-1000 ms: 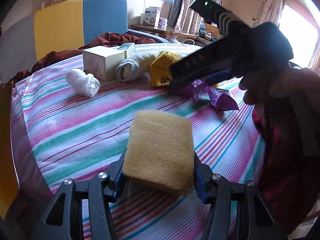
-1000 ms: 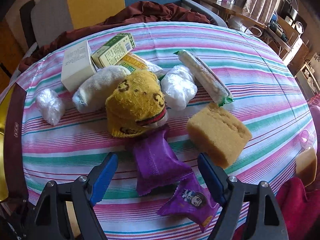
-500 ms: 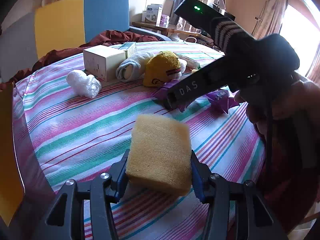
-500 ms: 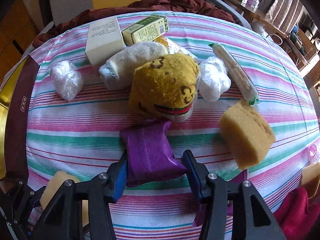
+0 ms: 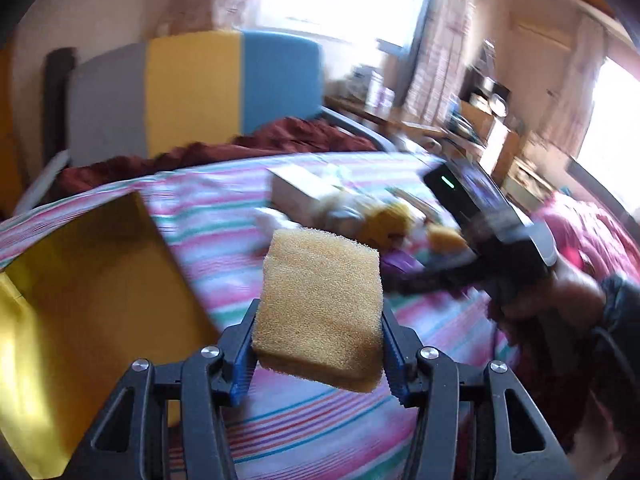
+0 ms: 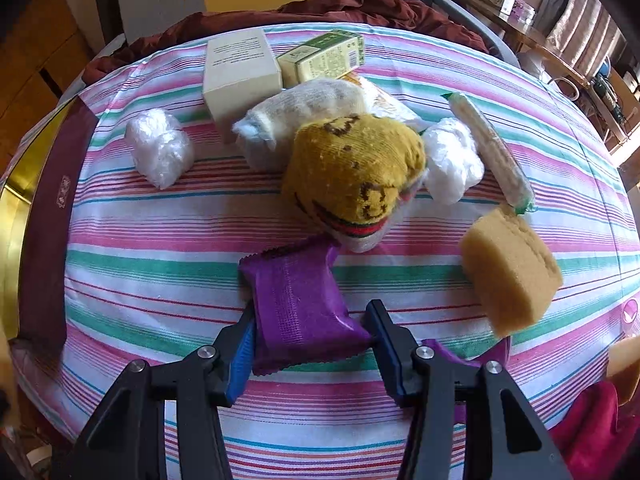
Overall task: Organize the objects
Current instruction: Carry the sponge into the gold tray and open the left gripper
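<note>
Holding a sponge (image 5: 318,308) in your left gripper (image 5: 316,354): blue pads pressed on both sides, sponge clear of the table (image 5: 224,216), tilted. The left wrist view is motion-blurred. A gold bag (image 5: 80,300) sits at the left, overlapping the striped cloth edge. Your right hand (image 5: 560,300) and its gripper body show on the right of that view, over the pile.

Your right gripper (image 6: 310,338) is clamped on a purple packet (image 6: 298,308), pads squeezing its lower sides. Whether the packet still rests on the cloth, can't tell. A second purple packet (image 6: 460,356) lies just behind the right finger, mostly hidden.

On the table beyond:
- yellow sock (image 6: 356,176) at centre, touching the top edge of the held packet
- white sock (image 6: 304,116) behind it, against a white box (image 6: 240,76)
- green box (image 6: 324,60) just right of the white box, touching it
- plastic wad (image 6: 160,152) alone at the left, apart from the pile
- second plastic wad (image 6: 452,164) against the yellow sock's right side
- long wrapped stick (image 6: 492,152) just right of that wad
- second sponge (image 6: 510,272) at the right, near the stick's lower end

Maroon cloth (image 6: 320,6) is bunched at the far table edge, in front of a chair (image 5: 200,88).
</note>
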`<state>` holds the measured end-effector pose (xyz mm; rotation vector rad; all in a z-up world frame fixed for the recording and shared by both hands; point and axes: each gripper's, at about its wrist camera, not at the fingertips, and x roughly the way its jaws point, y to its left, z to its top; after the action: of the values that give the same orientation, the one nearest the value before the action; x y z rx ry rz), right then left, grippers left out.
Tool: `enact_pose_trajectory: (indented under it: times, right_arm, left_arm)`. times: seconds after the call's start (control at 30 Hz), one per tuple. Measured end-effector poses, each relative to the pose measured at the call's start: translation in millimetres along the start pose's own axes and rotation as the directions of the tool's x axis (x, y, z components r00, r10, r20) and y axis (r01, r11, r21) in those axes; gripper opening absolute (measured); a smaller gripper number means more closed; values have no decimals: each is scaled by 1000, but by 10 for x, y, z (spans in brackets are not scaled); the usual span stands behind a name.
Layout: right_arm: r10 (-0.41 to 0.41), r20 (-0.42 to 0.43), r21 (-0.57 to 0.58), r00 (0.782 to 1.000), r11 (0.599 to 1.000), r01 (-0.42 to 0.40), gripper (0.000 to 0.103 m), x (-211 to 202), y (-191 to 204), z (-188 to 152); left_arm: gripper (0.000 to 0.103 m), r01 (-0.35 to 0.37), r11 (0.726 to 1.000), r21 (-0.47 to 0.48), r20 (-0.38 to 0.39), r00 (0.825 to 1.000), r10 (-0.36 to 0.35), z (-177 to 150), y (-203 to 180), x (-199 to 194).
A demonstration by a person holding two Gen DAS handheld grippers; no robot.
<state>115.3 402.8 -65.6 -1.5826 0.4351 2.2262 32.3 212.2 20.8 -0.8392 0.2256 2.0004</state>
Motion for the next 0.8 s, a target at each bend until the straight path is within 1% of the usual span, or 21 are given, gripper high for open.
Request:
enact_pose_trajectory:
  times: [0.07, 0.13, 0.23, 0.3, 0.43, 0.53, 0.6, 0.63, 0.67, 0.73, 0.77, 0.8]
  right_arm:
    - [25, 1, -51, 1000, 998, -25, 53, 6, 107, -17]
    - [36, 0, -100, 999, 994, -36, 53, 10, 217, -37]
    - [38, 2, -140, 999, 989, -37, 53, 20, 289, -48]
    - [41, 1, -139, 999, 990, -40, 53, 32, 276, -38]
    - [37, 2, -142, 999, 989, -37, 53, 54, 265, -19]
    - [37, 2, -143, 999, 989, -36, 53, 61, 278, -30]
    - [37, 3, -143, 999, 989, -36, 53, 34, 231, -48]
    - [37, 3, -143, 999, 989, -36, 53, 26, 233, -64]
    - [36, 3, -143, 999, 989, -36, 53, 17, 228, -77]
    - [36, 3, -144, 999, 989, -35, 53, 13, 212, -78]
    - [35, 3, -145, 999, 989, -34, 53, 29, 222, -73]
    - [34, 3, -146, 999, 989, -33, 53, 52, 250, -69]
  left_arm:
    - [54, -91, 993, -81, 22, 995, 93, 14, 360, -193]
    - [54, -188, 971, -145, 6, 982, 190, 2, 681, -267]
    - [54, -327, 918, -223, -57, 945, 322, -156, 1127, -344]
    - [54, -392, 881, -267, -96, 920, 380, -292, 1320, -399]
    - [54, -475, 826, -304, -175, 880, 442, -459, 1529, -417]
    - [55, -510, 793, -332, -225, 860, 459, -547, 1634, -380]
    - [56, -523, 784, -333, -244, 851, 465, -612, 1670, -402]
    - [56, -536, 777, -331, -252, 843, 474, -649, 1676, -417]
    - [58, -545, 770, -333, -261, 837, 480, -681, 1681, -426]
    - [64, -546, 765, -342, -264, 837, 479, -704, 1737, -433]
    - [67, -555, 759, -341, -265, 831, 489, -713, 1750, -445]
    - [67, -563, 754, -337, -264, 826, 498, -728, 1756, -455]
